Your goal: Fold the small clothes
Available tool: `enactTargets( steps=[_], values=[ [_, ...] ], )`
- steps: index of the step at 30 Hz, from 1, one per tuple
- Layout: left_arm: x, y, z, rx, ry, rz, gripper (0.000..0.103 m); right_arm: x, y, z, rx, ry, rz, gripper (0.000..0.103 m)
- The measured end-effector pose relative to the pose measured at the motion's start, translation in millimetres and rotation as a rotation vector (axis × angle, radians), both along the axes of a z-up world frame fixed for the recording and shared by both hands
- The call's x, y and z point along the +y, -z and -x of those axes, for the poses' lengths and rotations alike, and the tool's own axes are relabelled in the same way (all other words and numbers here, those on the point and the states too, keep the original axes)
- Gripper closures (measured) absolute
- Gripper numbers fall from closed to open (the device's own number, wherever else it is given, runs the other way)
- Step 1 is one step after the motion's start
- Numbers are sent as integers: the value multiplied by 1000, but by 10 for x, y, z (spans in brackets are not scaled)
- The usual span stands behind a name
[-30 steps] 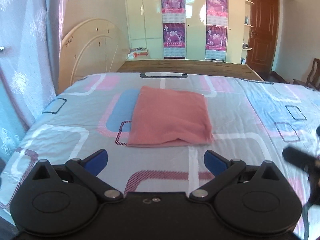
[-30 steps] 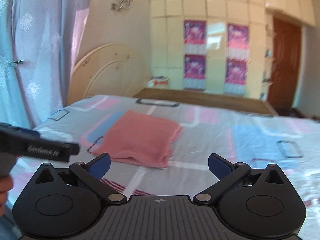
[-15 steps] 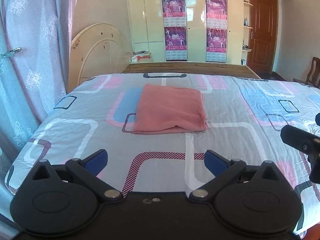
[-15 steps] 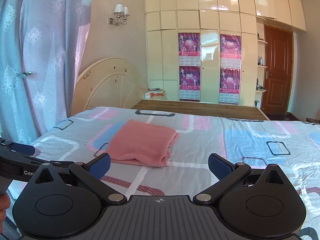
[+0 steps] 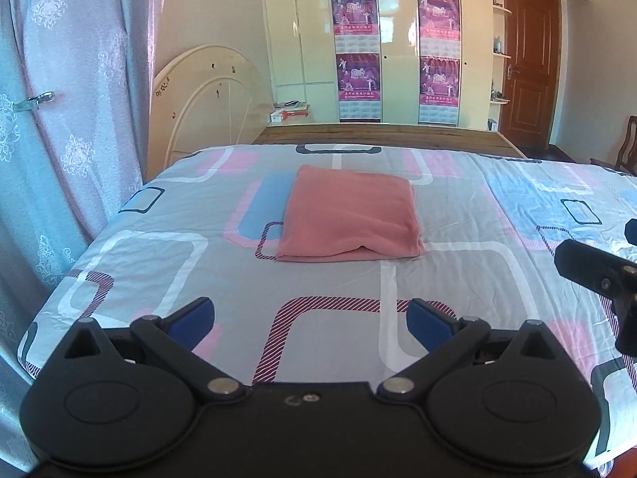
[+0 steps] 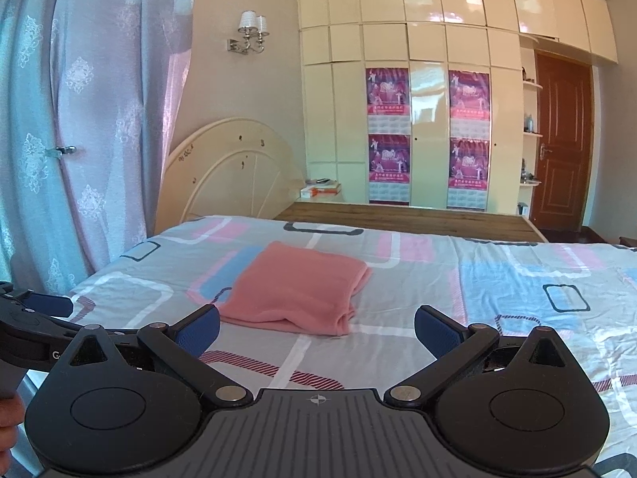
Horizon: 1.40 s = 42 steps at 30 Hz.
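A pink garment lies folded into a neat rectangle on the patterned bedsheet. It also shows in the right wrist view. My left gripper is open and empty, held back from the garment near the bed's front edge. My right gripper is open and empty, also back from the garment and higher. Part of the right gripper shows at the right edge of the left wrist view. Part of the left gripper shows at the left edge of the right wrist view.
A curtain hangs along the left of the bed. A cream headboard leans on the wall behind it. Wardrobes with posters and a brown door stand beyond the wooden bed end.
Both grippers have pulled back and up from the folded garment, which now looks smaller and farther away. Both stay open. The garment has not moved.
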<state>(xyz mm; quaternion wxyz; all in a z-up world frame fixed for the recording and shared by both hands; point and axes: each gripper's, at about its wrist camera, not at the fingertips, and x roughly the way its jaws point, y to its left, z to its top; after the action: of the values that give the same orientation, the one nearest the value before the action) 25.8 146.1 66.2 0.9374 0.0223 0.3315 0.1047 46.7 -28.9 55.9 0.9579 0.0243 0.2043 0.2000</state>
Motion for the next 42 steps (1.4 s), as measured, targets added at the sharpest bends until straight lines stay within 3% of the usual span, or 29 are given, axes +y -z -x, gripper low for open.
enactTargets(
  steps=[42],
  values=[
    [3,148,-259,41,20,30,1,69,121,-264,53,-24,24,0]
  ],
)
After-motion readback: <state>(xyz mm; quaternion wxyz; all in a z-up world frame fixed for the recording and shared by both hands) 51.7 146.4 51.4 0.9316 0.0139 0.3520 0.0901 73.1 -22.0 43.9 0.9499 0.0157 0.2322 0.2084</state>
